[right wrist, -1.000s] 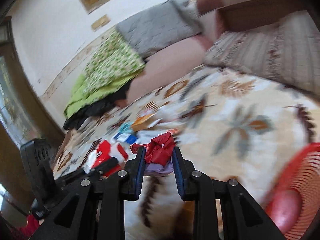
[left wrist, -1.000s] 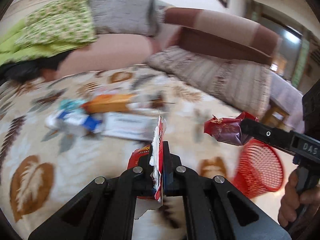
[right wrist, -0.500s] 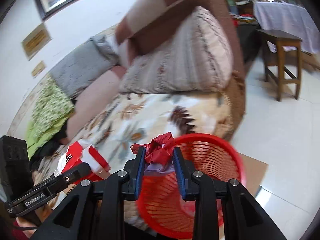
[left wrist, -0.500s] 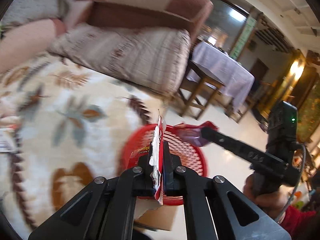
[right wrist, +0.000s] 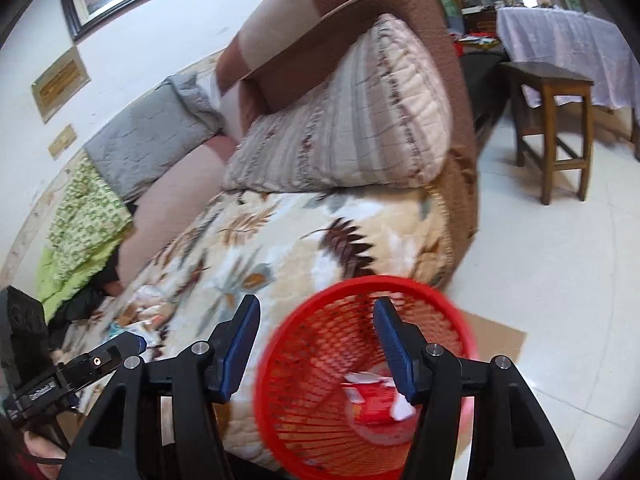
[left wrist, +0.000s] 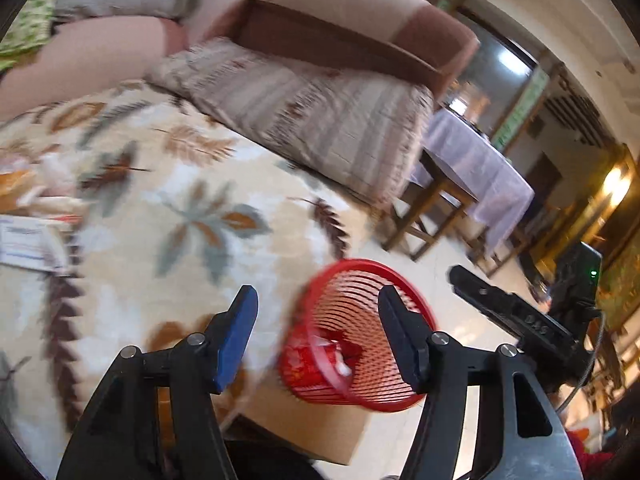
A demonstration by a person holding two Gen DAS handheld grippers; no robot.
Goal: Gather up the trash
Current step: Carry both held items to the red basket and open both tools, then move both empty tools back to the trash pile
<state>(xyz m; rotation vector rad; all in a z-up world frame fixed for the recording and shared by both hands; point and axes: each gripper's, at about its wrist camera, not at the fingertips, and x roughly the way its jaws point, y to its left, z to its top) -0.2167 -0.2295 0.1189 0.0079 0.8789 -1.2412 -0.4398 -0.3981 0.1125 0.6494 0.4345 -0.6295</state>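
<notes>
Change since earlier frame: both wrappers are gone from your grippers and are now lying in the red basket (right wrist: pixel 320 364).
Left gripper (left wrist: pixel 316 316): you are holding it with fingers spread wide, gripping nothing.
Right gripper (right wrist: pixel 316 330): fingers released, empty, hovering over the basket rim.
Red-and-white wrappers (right wrist: pixel 374 398): resting at the basket bottom; exact count blurred.
Baskets: one, standing on cardboard (right wrist: pixel 504 334) by the bed's near right corner.
Remaining trash (left wrist: pixel 28 236): lying far left on the leaf-print blanket (left wrist: pixel 160 168); count unclear.

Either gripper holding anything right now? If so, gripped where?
Nothing held. Left gripper and right gripper both gape empty; red-and-white wrappers lie inside the red basket.
</notes>
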